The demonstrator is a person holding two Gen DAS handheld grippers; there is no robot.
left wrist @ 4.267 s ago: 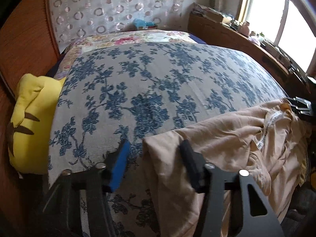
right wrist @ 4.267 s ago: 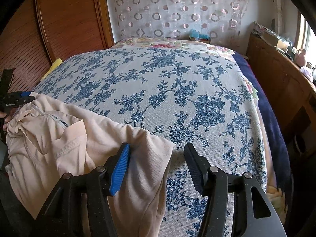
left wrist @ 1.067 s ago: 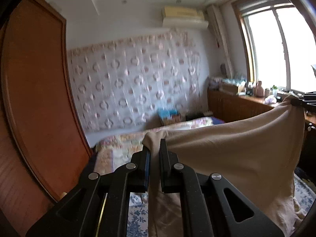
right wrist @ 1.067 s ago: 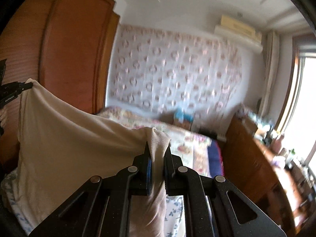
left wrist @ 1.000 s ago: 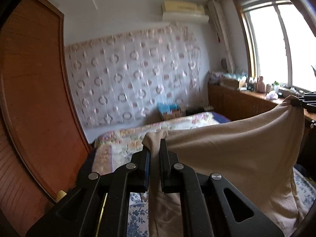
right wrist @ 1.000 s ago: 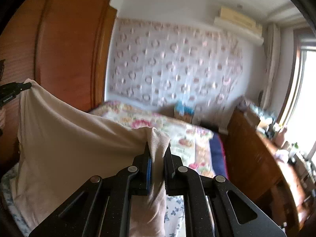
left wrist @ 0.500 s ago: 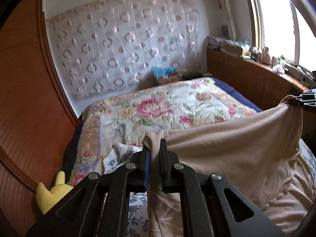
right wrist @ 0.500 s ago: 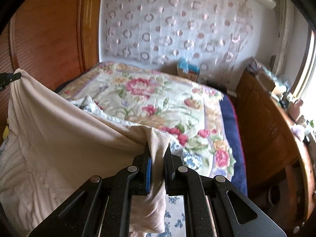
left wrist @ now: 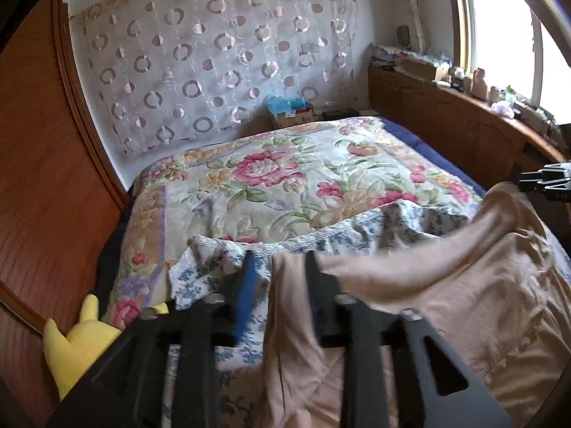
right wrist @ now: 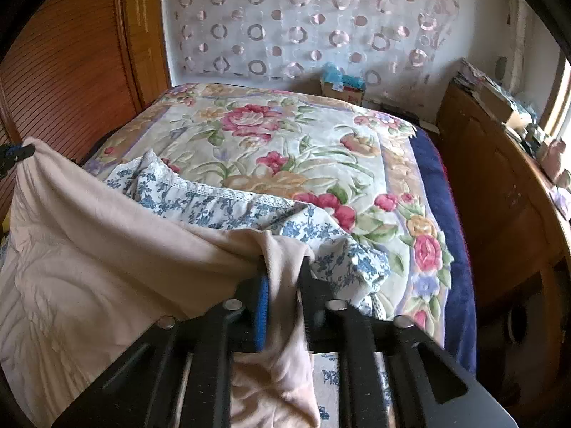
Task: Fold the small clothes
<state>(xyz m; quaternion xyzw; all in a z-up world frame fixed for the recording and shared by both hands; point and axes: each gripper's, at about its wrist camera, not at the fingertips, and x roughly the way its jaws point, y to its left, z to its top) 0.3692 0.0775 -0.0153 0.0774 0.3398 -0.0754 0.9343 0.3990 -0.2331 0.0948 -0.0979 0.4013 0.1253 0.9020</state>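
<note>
A beige garment [left wrist: 464,285] lies spread over the near part of the bed, its far edge still sagging in the air. In the left wrist view my left gripper [left wrist: 280,260] has its jaws opening, and one garment corner hangs slack between them. My right gripper [right wrist: 283,271] is opening too, with the other corner of the garment [right wrist: 89,249] bunched loosely between its pads. Each view shows the other gripper at the garment's far corner: the right gripper [left wrist: 546,182] and the left gripper [right wrist: 14,153].
The bed carries a floral quilt [left wrist: 271,178] with a blue-flowered sheet [right wrist: 221,203] crumpled over it. A yellow plush toy [left wrist: 78,342] lies at the left edge by the wooden wardrobe [right wrist: 71,71]. A wooden sideboard [left wrist: 446,117] runs under the window.
Both grippers came down and tipped toward the bed, and the hanging garment sank onto it. Both pairs of jaws, shut on the corners before, have parted.
</note>
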